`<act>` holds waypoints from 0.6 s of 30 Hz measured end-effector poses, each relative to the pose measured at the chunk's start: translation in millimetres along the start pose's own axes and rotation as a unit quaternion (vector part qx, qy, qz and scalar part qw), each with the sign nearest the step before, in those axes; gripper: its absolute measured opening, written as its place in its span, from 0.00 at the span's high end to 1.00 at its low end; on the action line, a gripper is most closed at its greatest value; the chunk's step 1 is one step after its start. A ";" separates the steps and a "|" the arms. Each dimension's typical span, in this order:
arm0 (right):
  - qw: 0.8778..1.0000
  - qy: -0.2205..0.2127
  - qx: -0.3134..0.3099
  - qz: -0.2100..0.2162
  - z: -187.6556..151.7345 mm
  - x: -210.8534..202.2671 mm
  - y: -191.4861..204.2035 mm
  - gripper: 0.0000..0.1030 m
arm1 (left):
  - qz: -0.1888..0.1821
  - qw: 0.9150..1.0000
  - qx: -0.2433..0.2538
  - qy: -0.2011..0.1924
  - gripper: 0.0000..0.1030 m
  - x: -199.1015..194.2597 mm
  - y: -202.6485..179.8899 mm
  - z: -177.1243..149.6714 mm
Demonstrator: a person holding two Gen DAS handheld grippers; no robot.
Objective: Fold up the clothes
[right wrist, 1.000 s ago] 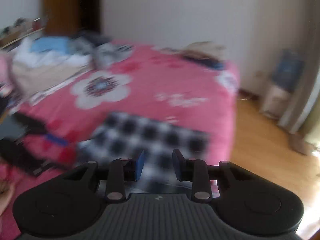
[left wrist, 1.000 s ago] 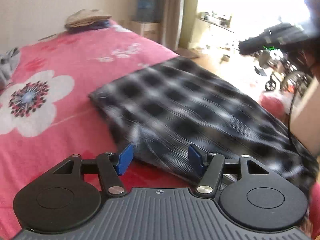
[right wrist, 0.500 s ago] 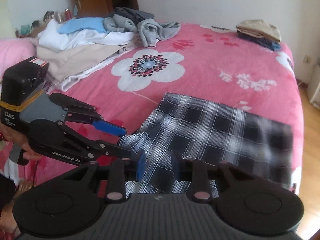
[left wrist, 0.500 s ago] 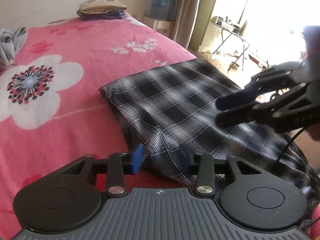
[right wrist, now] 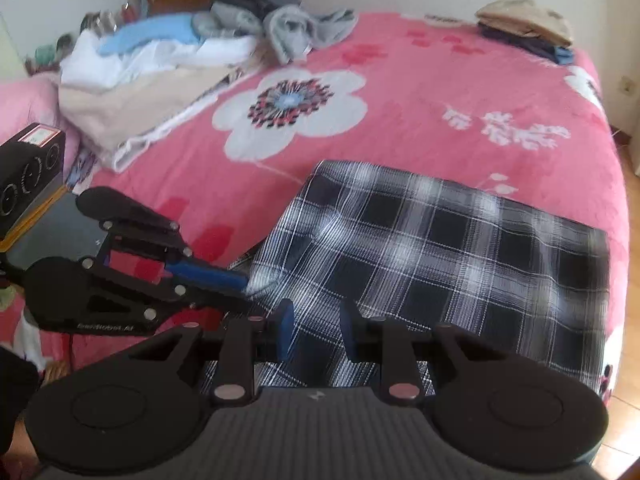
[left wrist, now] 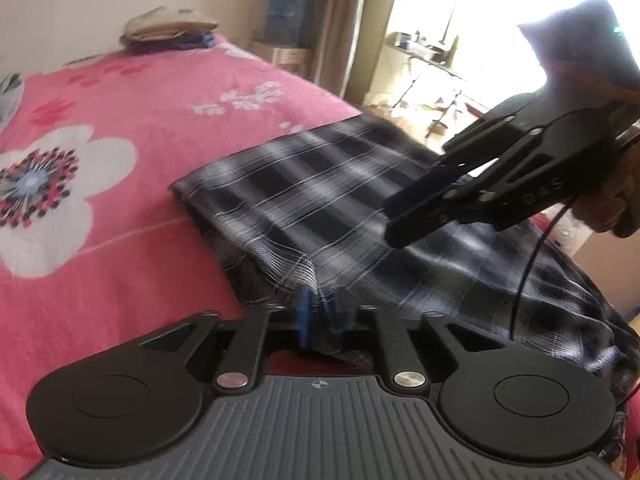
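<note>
Pink fleecy bedding printed with large white flowers covers the bed [left wrist: 120, 216] across the left wrist view, with a pale wall behind and a bright window at the upper right. A black-and-white plaid garment [left wrist: 320, 208], thin woven cloth folded to a rough rectangle, lies from the centre toward the lower right, its near edge rumpled. At the lower centre the left gripper [left wrist: 320, 316] has its blue pads clamped on a pinched ridge of that near edge; its jaws are easing slightly apart, with the cloth between them. The right gripper [left wrist: 424, 208], black and angular, hangs over the plaid at the right, with a hand behind it. A small stack of folded clothes [left wrist: 168, 28] sits at the bed's far corner, upper left.

Seen from the right wrist view, the same bed [right wrist: 440, 92] fills the frame, and the plaid garment [right wrist: 460, 248] lies at centre right, flat and boxy. The right gripper [right wrist: 316, 332] at the lower centre is closing, its blue pads apart with the plaid's near edge lying between and below them, not squeezed. The left gripper [right wrist: 240, 284] reaches in from the left onto the garment's near corner. A loose heap of unfolded clothes [right wrist: 180, 52] in white, beige, blue and grey fills the upper left; the folded stack [right wrist: 524, 24] sits upper right.
</note>
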State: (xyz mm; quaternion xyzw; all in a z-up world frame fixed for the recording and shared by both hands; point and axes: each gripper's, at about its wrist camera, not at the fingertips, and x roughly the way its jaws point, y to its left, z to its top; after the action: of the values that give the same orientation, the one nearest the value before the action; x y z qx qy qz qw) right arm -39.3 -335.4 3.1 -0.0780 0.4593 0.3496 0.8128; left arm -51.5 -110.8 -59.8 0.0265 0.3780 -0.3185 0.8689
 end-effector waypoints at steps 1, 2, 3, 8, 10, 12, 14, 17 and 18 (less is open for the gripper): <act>1.000 0.009 -0.004 0.000 3.0 1.3 0.9 0.74 | -0.001 1.000 -0.006 -0.001 0.69 -1.0 2.6 0.3; 1.000 0.014 -0.008 0.001 5.1 2.3 2.4 0.74 | -0.003 1.000 -0.013 -0.003 0.64 -1.9 4.8 0.9; 1.000 0.015 -0.009 0.003 6.0 3.0 3.7 0.74 | -0.004 1.000 -0.021 -0.004 0.61 -2.5 7.3 1.6; 1.000 0.003 -0.019 0.009 2.1 10.7 14.0 0.73 | -0.012 0.997 -0.080 0.000 0.62 4.8 24.0 6.6; 0.999 -0.008 -0.034 -0.003 -1.0 15.3 20.7 0.73 | -0.019 0.994 -0.107 0.001 0.70 8.9 31.1 8.6; 0.999 -0.021 -0.043 -0.014 -3.3 18.4 25.2 0.73 | -0.031 0.991 -0.134 0.002 0.87 9.9 40.0 8.9; 0.998 -0.035 -0.045 -0.028 -3.6 19.3 26.2 0.73 | -0.039 0.985 -0.166 0.004 0.93 8.9 49.9 7.5; 0.994 -0.055 -0.063 -0.067 -3.2 18.4 26.4 0.72 | -0.050 0.970 -0.235 0.017 0.93 7.1 69.0 1.1; 0.992 -0.061 -0.070 -0.082 -2.9 17.9 26.3 0.72 | -0.054 0.965 -0.256 0.022 0.93 6.5 75.2 -1.2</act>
State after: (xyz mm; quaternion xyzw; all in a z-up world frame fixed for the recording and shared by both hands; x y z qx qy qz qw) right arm -52.2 -308.3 -7.8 -0.1504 0.3757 0.3173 0.8576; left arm -5.8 -54.0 -79.6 -0.2108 0.4666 -0.2566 0.8198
